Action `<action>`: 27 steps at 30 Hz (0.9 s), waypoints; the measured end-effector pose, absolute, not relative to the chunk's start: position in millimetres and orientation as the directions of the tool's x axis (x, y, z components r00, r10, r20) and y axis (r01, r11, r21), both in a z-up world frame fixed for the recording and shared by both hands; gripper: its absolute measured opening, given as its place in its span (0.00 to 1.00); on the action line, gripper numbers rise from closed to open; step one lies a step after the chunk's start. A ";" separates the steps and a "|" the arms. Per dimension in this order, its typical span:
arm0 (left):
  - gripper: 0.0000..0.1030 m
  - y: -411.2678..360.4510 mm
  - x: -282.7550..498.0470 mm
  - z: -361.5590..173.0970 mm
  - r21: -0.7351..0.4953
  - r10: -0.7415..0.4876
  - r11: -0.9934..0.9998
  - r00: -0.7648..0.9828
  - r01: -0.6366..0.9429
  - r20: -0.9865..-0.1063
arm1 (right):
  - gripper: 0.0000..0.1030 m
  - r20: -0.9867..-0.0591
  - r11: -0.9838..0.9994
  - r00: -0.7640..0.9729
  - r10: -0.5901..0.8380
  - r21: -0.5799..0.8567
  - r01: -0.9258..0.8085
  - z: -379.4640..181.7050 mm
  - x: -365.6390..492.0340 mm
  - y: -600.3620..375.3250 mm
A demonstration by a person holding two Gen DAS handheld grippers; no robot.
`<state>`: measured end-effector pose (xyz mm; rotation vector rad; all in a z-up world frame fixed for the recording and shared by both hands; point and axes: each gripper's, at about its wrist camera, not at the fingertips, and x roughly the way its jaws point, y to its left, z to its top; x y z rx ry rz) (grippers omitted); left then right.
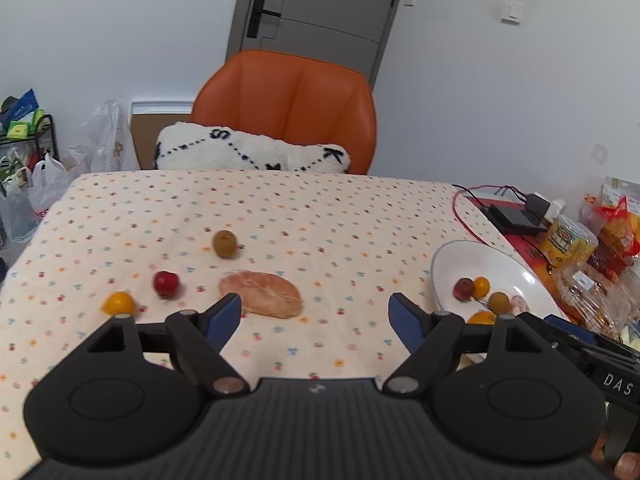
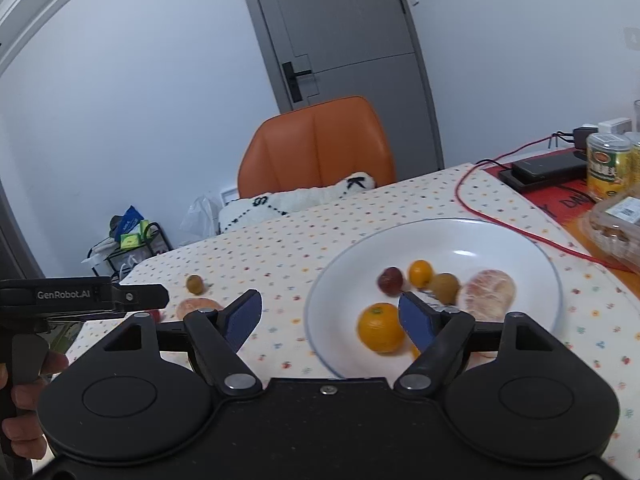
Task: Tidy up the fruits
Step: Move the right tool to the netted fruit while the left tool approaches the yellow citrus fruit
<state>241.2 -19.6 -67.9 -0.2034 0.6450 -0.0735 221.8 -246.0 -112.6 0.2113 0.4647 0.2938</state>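
- Left claw (image 1: 315, 312): we log it spread wide with nothing between its blue pads, held above the worktop (image 1: 280, 208), which wears a dotted cloth.
- Right claw (image 2: 331, 316): likewise spread and gripping nothing, poised at the near rim of the white plate (image 2: 520, 240); its right pad overlaps the plate in our view.
- Loose fruit on the cloth, four pieces: a peeled citrus half (image 1: 260, 294) just ahead of the left claw; a red fruit (image 1: 166, 283) to its left; a small orange fruit (image 1: 119, 303) further left, near the left finger; a green-brown fruit (image 1: 224, 243) behind, standing apart from the others.
- Fruit on the plate, at the right side of the worktop, five pieces we can count: a round orange (image 2: 380, 327) nearest the right claw; a dark red fruit (image 2: 390, 280); a small orange fruit (image 2: 420, 273); a green-brown fruit (image 2: 445, 287); a peeled citrus piece (image 2: 486, 294) just beside it.
- Far side: an orange chair (image 1: 288, 96) with a white cushion (image 1: 248, 150).
- Right edge: a red cable (image 2: 500, 208), black devices, a can (image 2: 606, 168) and packaged food.
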 end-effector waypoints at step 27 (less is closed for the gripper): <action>0.74 83.6 217.1 -83.2 -0.225 0.017 0.956 0.804 -0.186 -0.595 | 0.81 -0.444 0.894 0.776 0.448 0.208 -0.397 -112.7 239.3 -162.4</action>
